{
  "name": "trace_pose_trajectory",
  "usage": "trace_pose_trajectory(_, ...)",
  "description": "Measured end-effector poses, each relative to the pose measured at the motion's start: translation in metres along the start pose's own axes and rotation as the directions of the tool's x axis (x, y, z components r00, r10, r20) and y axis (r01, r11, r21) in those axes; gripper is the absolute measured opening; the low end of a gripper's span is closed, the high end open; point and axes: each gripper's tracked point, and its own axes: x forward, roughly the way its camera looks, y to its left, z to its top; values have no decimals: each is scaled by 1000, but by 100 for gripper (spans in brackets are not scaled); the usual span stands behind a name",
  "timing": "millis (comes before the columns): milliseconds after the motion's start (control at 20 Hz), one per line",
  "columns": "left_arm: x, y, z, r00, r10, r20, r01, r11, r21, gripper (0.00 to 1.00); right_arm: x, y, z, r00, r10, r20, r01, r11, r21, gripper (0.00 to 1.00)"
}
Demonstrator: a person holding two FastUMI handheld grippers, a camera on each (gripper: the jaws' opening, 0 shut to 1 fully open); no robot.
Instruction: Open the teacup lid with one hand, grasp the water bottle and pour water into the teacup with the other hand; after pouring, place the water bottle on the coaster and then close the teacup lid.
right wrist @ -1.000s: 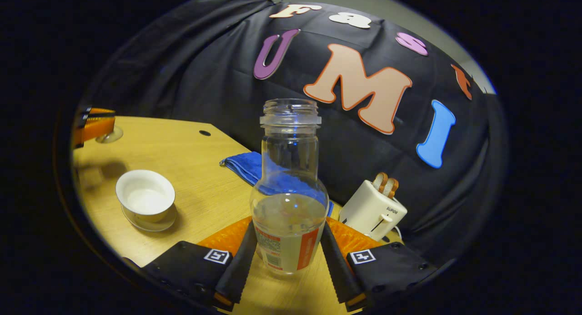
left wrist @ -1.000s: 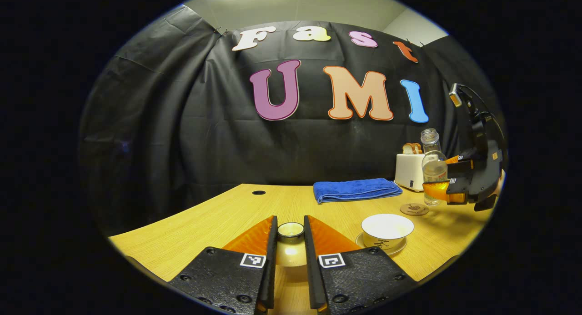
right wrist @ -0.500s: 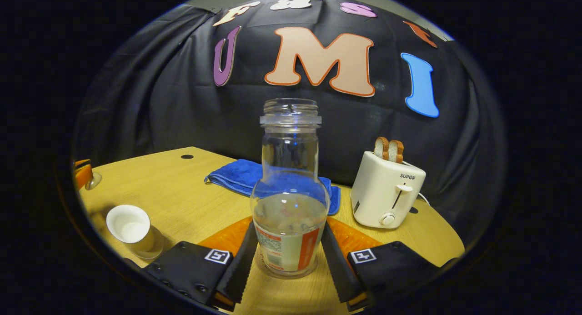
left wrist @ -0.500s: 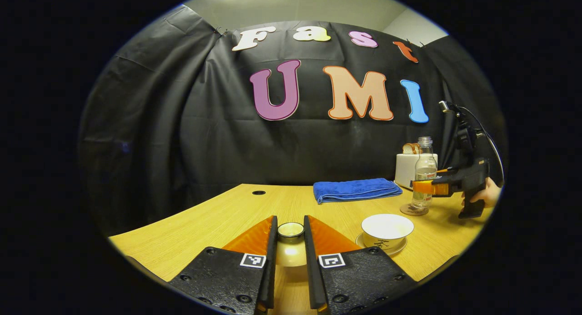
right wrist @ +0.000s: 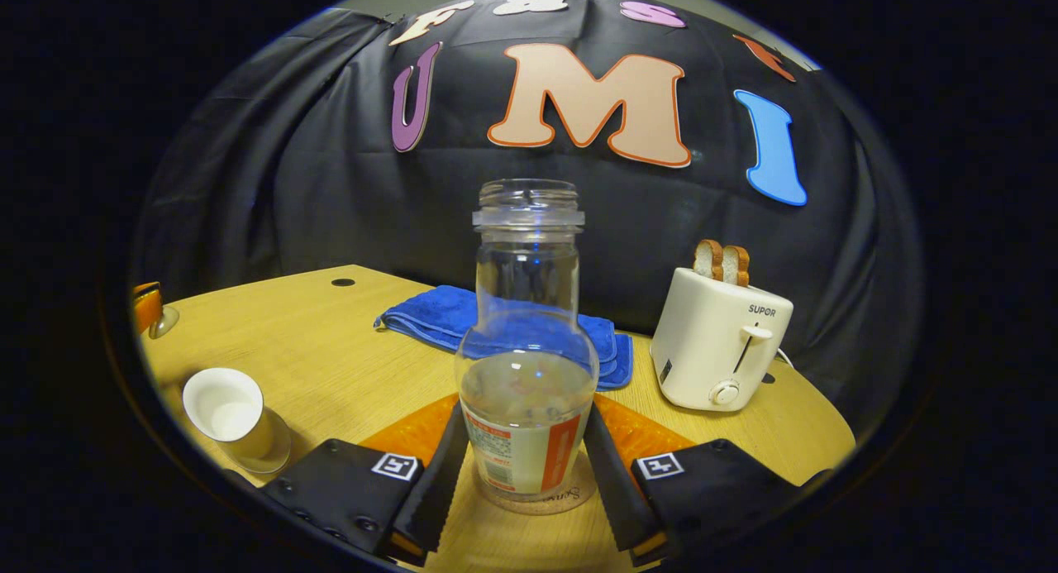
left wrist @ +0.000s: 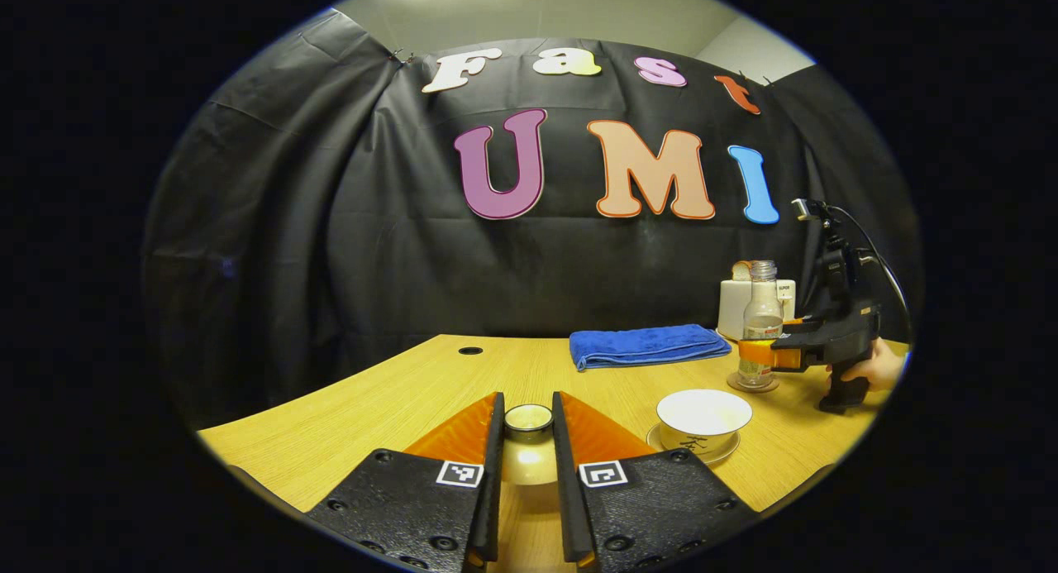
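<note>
Compared with a second ago, the water bottle [right wrist: 527, 366] has been brought down from its raised, tilted position and is now set upright on the coaster [right wrist: 570, 498], whose rim is seen just under the bottle's base in the right gripper view. In the left gripper view the bottle [left wrist: 761, 325] is seen farther off and lower than before, standing on the coaster [left wrist: 750, 384] beside the toaster [left wrist: 737, 306]. The left gripper [left wrist: 527, 474] and the lid [left wrist: 528, 421] it carries are unchanged in place.

The right gripper [right wrist: 526, 465] is closed on the water bottle: both jaws are pressed against the lower, labelled part of the bottle, one on each side. The bottle is uncapped and roughly a third full. The hand [left wrist: 876, 366] holding this gripper is glimpsed at the edge of the left gripper view.

The left gripper's jaws are held narrow, and the teacup lid is pinched between them by its knob, above the worktop [left wrist: 430, 391]. The teacup [left wrist: 703, 420] is left uncovered on its saucer [left wrist: 717, 456], near the coaster and just to the right of the left gripper; in the right gripper view the teacup [right wrist: 234, 414] is seen at the lower left. A folded blue towel [right wrist: 463, 317] is laid behind the bottle, and two slices of bread [right wrist: 722, 264] are stood in the toaster [right wrist: 721, 338].
</note>
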Motion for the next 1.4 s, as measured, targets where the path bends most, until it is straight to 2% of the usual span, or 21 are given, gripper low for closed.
trace_pose_trajectory(200,1,-1,0,1000,0,-1,0,1000,0,28,4,-8,-1,1000,-16,1,16,1000,22,79)
trace_pose_trajectory(550,0,0,0,1000,0,-3,0,1000,0,28,5,-20,-9,1000,-20,-20,22,992,125,84)
trace_pose_trajectory(800,0,0,0,1000,2,-3,-2,1000,0,27,1,-23,-7,1000,-20,-5,21,988,151,82)
trace_pose_trajectory(850,1,0,0,1000,2,-4,-2,1000,-1,28,0,-22,-6,1000,-19,-2,19,989,144,86)
trace_pose_trajectory(1000,3,-2,0,1000,2,-5,-2,1000,-2,28,-3,-21,-6,1000,-23,1,23,991,129,85)
trace_pose_trajectory(1050,3,-4,0,1000,2,-3,-2,1000,-2,28,-4,-21,-6,1000,-22,3,21,991,133,87)
trace_pose_trajectory(1100,4,-5,0,1000,0,-4,0,1000,-3,28,-5,-22,-6,1000,-23,2,23,990,141,94)
trace_pose_trajectory(1150,6,-8,0,1000,-4,-4,4,1000,-2,28,-6,-24,-7,1000,-24,4,24,988,152,95)
trace_pose_trajectory(1200,8,-13,-1,1000,-10,-3,10,1000,-3,28,-8,-25,-7,1000,-24,3,23,986,165,91)
trace_pose_trajectory(1250,11,-19,0,1000,-16,-5,16,1000,-2,28,-11,-27,-9,1000,-25,4,24,984,176,99)
trace_pose_trajectory(1300,14,-24,0,1000,-20,-2,20,1000,-3,28,-15,-27,-7,1000,-27,9,25,984,177,100)
trace_pose_trajectory(1350,17,-29,0,1000,-26,-3,26,1000,0,28,-19,-29,-8,999,-28,17,25,985,171,91)
trace_pose_trajectory(1400,19,-35,0,999,-34,-4,34,999,-1,28,-23,-29,-7,999,-27,25,22,986,168,92)
